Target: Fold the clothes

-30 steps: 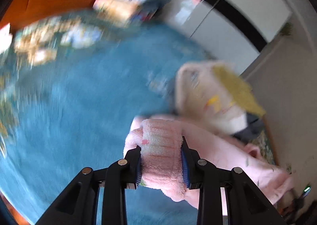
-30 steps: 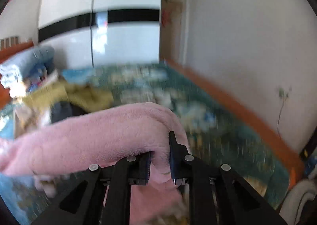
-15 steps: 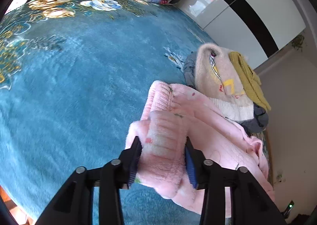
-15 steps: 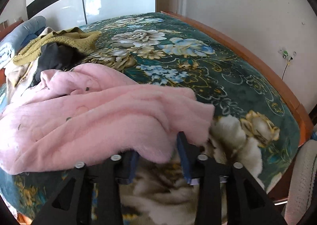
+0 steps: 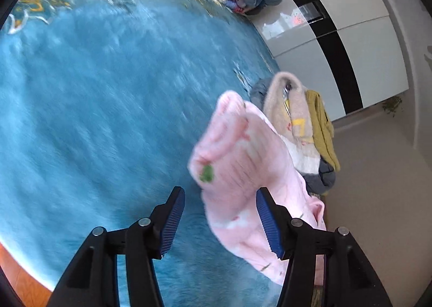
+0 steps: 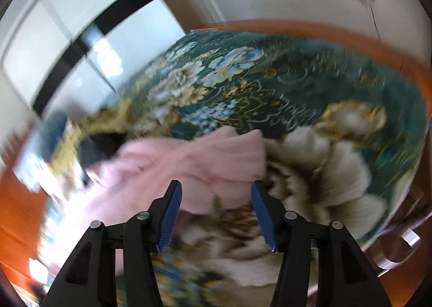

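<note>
Both tools gape: left tool (image 5: 220, 222) and right tool (image 6: 214, 215) at the pink garment (image 5: 243, 172) on the bed (image 5: 94, 104). Next, regrip for 1 fold.

We see a pale pink fleece garment (image 5: 243, 172) with a small green mark, on a teal bedspread (image 5: 94, 117) patterned with cream, gold and blue flowers (image 6: 324, 172). Beside it lie a beige sweater (image 5: 286, 107) and a mustard-yellow top (image 5: 324, 128). Both tools have black arms and blue pads (image 5: 170, 223).

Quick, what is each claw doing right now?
Left claw: open, holding nothing; the pink top lies between its jaws.
Right claw: open, holding nothing.
</note>
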Available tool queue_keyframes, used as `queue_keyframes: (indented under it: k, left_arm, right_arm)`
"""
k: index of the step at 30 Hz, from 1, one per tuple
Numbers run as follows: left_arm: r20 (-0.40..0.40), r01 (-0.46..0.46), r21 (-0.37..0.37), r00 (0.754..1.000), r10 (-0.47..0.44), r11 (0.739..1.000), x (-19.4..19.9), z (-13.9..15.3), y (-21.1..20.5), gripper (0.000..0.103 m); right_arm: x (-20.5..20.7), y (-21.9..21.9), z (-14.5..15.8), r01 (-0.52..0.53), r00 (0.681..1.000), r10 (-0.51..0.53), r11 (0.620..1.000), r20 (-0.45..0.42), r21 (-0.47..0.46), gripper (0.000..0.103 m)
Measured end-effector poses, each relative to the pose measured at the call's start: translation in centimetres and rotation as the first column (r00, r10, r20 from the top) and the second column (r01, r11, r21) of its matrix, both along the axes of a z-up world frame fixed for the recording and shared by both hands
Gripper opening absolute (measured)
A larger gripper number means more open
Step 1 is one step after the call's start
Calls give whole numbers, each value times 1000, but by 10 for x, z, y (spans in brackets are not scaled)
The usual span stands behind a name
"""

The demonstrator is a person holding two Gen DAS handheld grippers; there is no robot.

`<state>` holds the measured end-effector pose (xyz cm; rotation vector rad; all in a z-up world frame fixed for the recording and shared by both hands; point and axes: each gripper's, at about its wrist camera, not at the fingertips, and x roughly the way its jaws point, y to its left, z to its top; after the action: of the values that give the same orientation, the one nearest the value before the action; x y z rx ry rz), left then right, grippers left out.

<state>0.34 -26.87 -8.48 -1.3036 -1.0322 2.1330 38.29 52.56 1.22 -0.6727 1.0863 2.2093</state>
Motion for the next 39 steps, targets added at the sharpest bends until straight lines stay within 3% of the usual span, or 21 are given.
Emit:
queue_keyframes:
  k: [3,5,12,14,15,16,17,21,25,27,30,32,34,36,39]
  left_arm:
    - [21,1,6,1000,-1,1000,-5,-4,17,57]
    - [38,-6,11,999,5,1000,-8,-6,27,57]
    - [91,-53,19,995,51,998,-11,-15,30,20]
    - [85,-48,10,995,47,999,-13,-13,32,15]
    - [76,-44,2,996,44,999,-14,-10,33,14]
    - [70,-44,-3,997,44,999,-15,-8,34,13]
    - [65,-43,-8,997,44,999,-17,-6,35,13]
    - [58,-40,-23,997,41,999,-32,9,41,10]
    - [0,-17,-3,1000,17,1000,-67,53,51,8]
    - [-100,-2,4,995,3,1000,-74,96,52,8]
    - [-277,26,2,961,-24,1000,-72,166,54,8]
    - [-343,34,-7,939,-35,999,-58,187,47,8]
    - [-342,27,-31,939,-36,999,-40,174,35,8]
    - [-338,19,-56,940,-37,998,-22,160,22,8]
    - [-165,-10,-101,986,-7,995,-9,89,8,8]
  right_arm:
    - [-10,13,1,14,997,-20,996,-68,-91,61]
    - [-14,23,-4,59,997,-63,991,-34,-119,61]
    - [-27,57,-24,240,968,-221,951,117,-194,61]
    - [-28,66,-31,282,954,-250,938,167,-203,59]
    - [-27,71,-36,294,947,-256,935,196,-201,54]
    - [-25,74,-41,282,951,-241,933,193,-224,28]
    - [-24,77,-47,263,958,-222,931,180,-254,8]
    - [-22,79,-46,231,969,-199,939,145,-256,7]
    - [-34,88,-6,203,978,-189,956,83,-210,7]
    - [-40,93,28,181,983,-183,968,2,-174,6]
    - [-43,89,92,144,979,-152,987,-134,-70,6]
    - [-30,77,120,140,972,-136,990,-193,10,6]
    - [-11,64,136,144,963,-122,987,-242,73,6]
    - [15,53,122,151,959,-127,985,-252,79,6]
    - [50,41,58,165,972,-158,986,-172,27,6]
